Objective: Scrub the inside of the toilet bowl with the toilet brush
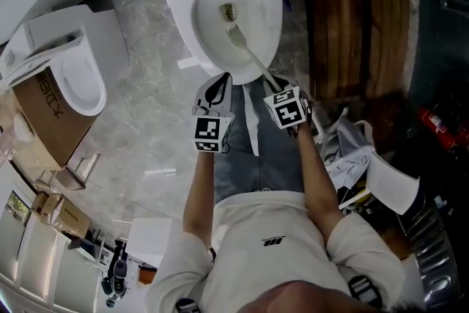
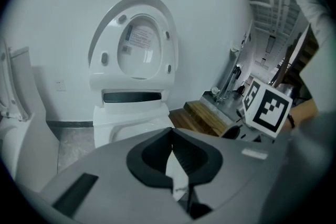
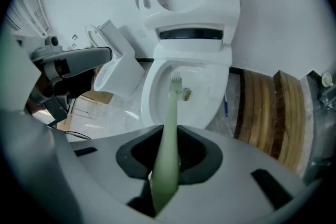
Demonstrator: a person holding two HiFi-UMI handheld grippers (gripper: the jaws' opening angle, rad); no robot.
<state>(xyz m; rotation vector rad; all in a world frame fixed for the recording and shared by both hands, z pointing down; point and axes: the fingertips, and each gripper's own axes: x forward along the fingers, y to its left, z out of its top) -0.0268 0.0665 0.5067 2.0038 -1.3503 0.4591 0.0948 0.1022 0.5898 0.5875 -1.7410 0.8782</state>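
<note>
Right gripper view shows the right gripper clamped on the toilet brush: a pale green handle, short bristles at its tip, reaching inside the white toilet bowl near what may be a brown stain. The left gripper hangs pinched together, empty.
</note>
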